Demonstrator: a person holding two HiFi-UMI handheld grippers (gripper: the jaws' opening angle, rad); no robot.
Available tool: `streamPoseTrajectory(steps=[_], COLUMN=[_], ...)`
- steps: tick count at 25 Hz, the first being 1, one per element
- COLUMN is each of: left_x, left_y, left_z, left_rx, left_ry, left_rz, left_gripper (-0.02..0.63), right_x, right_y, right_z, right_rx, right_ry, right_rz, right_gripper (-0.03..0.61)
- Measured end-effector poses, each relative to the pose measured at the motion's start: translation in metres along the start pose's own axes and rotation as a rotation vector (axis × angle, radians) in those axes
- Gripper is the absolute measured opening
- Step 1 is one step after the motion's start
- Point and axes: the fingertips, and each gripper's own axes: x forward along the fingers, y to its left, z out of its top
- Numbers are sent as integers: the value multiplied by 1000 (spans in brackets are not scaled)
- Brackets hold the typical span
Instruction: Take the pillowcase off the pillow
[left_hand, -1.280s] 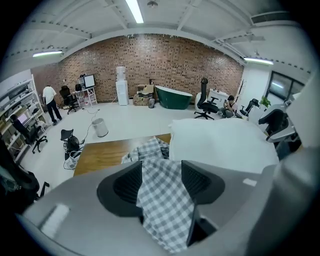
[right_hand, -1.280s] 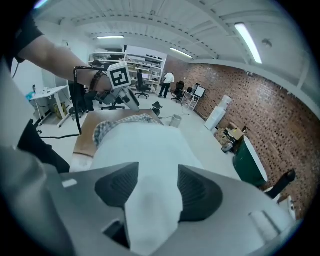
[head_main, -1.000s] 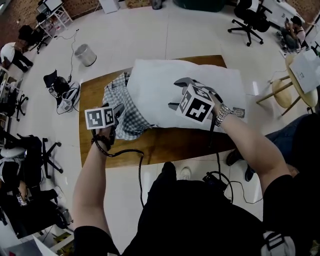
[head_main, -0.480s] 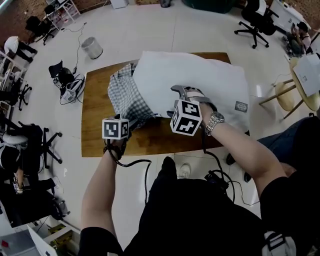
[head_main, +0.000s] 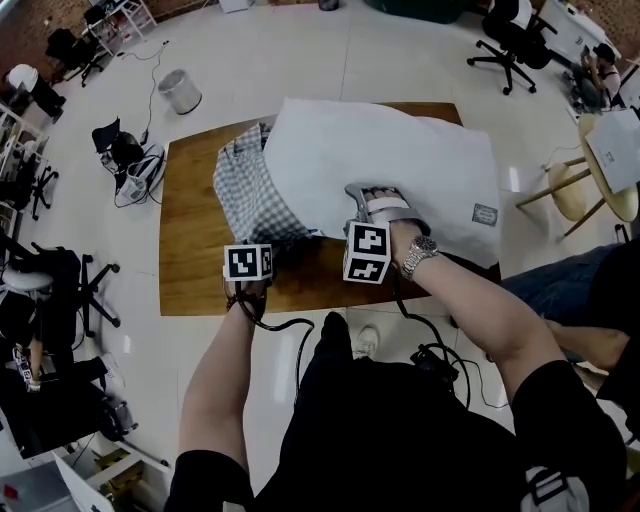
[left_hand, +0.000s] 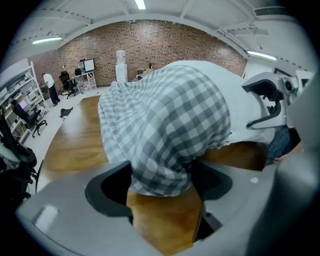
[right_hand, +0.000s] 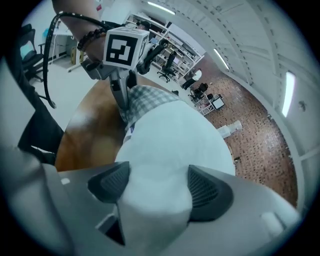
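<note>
Both your tools have dropped since a second ago, from over the pillow down to its near edge, and their jaws have just been opening. Nearest you, the left tool (left_hand: 160, 184) stands with its jaws wide apart, and a bunched fold of the checked pillowcase (head_main: 250, 195) hangs down between the pads without being clamped. The right tool (right_hand: 155, 189) is also spread wide, with a white bulge of the pillow (head_main: 400, 160) sitting in the gap and filling it from pad to pad, not pinched. There's a watch (head_main: 418, 256) on your right wrist, and a black cable (head_main: 290, 325) trails from the left tool back towards you.

A little further out, the pillowcase is gathered over the pillow's left end only, while the rest of the pillow lies bare and white. A small label (head_main: 485, 213) shows at its near right corner. Pillow and case both rest on the wooden bench (head_main: 190, 270), towards its far side, with bare wood at the left and along the near edge.

Beyond the bench, a bin (head_main: 181, 91) stands on the pale floor at the far left, and an office chair (head_main: 512, 30) at the far right.
</note>
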Motion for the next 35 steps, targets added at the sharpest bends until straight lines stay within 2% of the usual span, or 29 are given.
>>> streamPoseTrajectory(steps=[3, 5, 6, 7, 12, 16, 21, 23, 26, 27, 30, 34, 35], left_x=[11, 11, 9, 5, -19, -42, -62, -68, -71, -71, -79, -96, -100], left_y=[12, 23, 30, 37, 75, 105, 132, 138, 137, 135, 131, 125, 120], left_z=[-11, -10, -8, -6, -12, -25, -47, -54, -62, -63, -59, -62, -57], left_rx=[-5, -4, -2, -3, -47, -87, -135, -155, -157, -151, -133, -99, -83], left_ry=[40, 46, 46, 46, 42, 49, 51, 50, 55, 53, 18, -5, -40], left_rz=[24, 46, 61, 78, 151, 206, 256, 266, 250, 243, 259, 318, 328], left_gripper=[255, 162, 102, 70, 37, 32, 32, 32, 51, 88, 255, 315, 325], right_x=[4, 1, -2, -4, -16, -21, -26, -28, -29, -30, -37, -57, -61], right_y=[-7, -14, -17, -20, -24, -25, -21, -18, -11, -9, -6, -3, -1], right_z=[-5, -8, -10, -13, -45, -67, -75, -75, -71, -69, -61, -58, -59], right_rx=[-46, -46, -43, -38, 23, 65, 44, 36, 46, 56, 89, 134, 141], right_ry=[16, 4, -3, -8, -4, 30, 28, 23, 3, -11, -52, -87, -93], right_rz=[-84, -114, -122, -128, -124, -123, -137, -137, -123, -116, -101, -109, -113], right_gripper=[210, 129, 105, 89, 64, 60, 72, 85, 140, 170, 229, 252, 252])
